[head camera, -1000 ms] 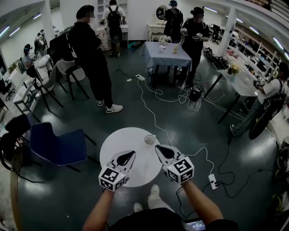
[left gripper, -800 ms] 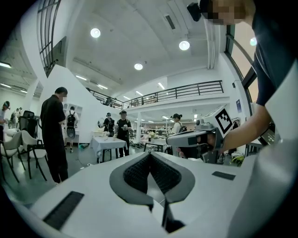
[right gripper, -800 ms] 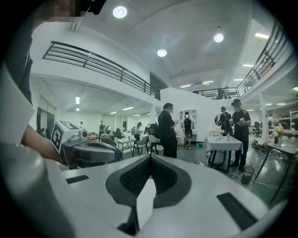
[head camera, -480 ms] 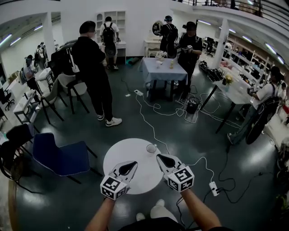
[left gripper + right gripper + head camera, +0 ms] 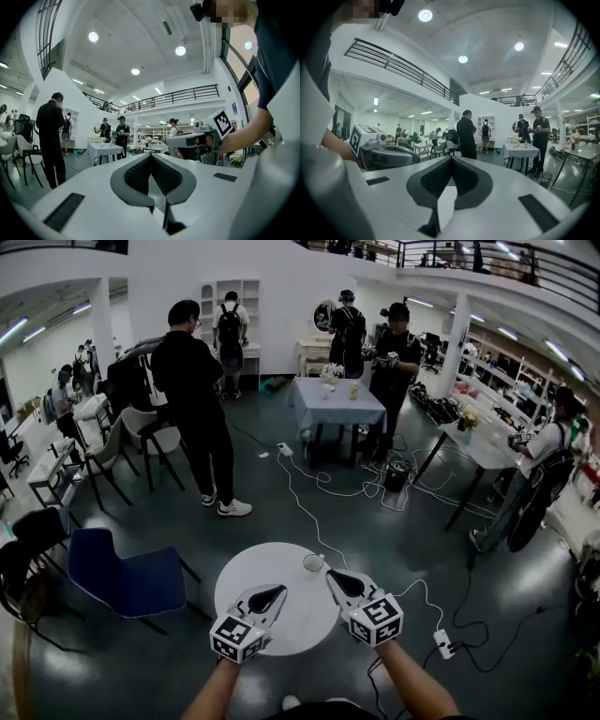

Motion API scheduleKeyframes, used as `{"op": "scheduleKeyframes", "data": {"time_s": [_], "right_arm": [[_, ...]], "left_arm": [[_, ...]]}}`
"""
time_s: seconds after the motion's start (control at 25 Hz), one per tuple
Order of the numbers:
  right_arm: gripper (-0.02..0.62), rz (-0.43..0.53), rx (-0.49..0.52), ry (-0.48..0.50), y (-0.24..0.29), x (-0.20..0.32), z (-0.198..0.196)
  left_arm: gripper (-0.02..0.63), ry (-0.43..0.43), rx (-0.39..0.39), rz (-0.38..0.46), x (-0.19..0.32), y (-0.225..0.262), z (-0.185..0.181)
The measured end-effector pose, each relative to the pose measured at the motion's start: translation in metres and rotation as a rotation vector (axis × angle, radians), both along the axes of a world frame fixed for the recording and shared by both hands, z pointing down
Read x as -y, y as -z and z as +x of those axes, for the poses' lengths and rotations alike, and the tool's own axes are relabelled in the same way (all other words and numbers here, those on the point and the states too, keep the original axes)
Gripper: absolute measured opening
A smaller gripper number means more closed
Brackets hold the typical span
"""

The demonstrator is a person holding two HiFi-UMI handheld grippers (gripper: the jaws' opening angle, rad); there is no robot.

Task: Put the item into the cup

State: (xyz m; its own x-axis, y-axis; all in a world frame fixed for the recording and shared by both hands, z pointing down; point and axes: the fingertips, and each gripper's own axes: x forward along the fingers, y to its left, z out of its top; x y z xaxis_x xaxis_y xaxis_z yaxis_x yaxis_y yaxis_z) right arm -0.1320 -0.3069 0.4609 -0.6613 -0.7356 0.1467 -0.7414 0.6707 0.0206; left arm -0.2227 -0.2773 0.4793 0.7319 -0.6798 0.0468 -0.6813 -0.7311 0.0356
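A small white cup (image 5: 313, 562) stands at the far right rim of the round white table (image 5: 281, 615). No loose item shows on the table in any view. My left gripper (image 5: 278, 591) hovers over the table's near middle, its jaws closed tip to tip with nothing between them (image 5: 151, 156). My right gripper (image 5: 330, 575) hangs just near and right of the cup, also shut and empty (image 5: 451, 158). Both gripper views look out level across the room, so neither shows the cup or the table. Each gripper sees the other beside it.
A blue chair (image 5: 127, 577) stands left of the table. White cables (image 5: 314, 507) run over the dark floor to a power strip (image 5: 442, 643) at the right. A person in black (image 5: 199, 409) stands further back, beside a cloth-covered table (image 5: 336, 404).
The head view has tipped upward, so the table and both grippers sit lower in the frame. Both grippers keep their places over the table and stay shut.
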Motion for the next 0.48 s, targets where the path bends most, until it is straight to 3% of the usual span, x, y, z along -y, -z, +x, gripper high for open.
{"op": "scheduleKeyframes", "data": {"time_s": [0.48], "right_arm": [[0.015,0.032,0.018,0.015,0.029,-0.035,0.033]], "left_arm": [[0.017,0.009,-0.025,0.038,-0.029,0.03,0.04]]}}
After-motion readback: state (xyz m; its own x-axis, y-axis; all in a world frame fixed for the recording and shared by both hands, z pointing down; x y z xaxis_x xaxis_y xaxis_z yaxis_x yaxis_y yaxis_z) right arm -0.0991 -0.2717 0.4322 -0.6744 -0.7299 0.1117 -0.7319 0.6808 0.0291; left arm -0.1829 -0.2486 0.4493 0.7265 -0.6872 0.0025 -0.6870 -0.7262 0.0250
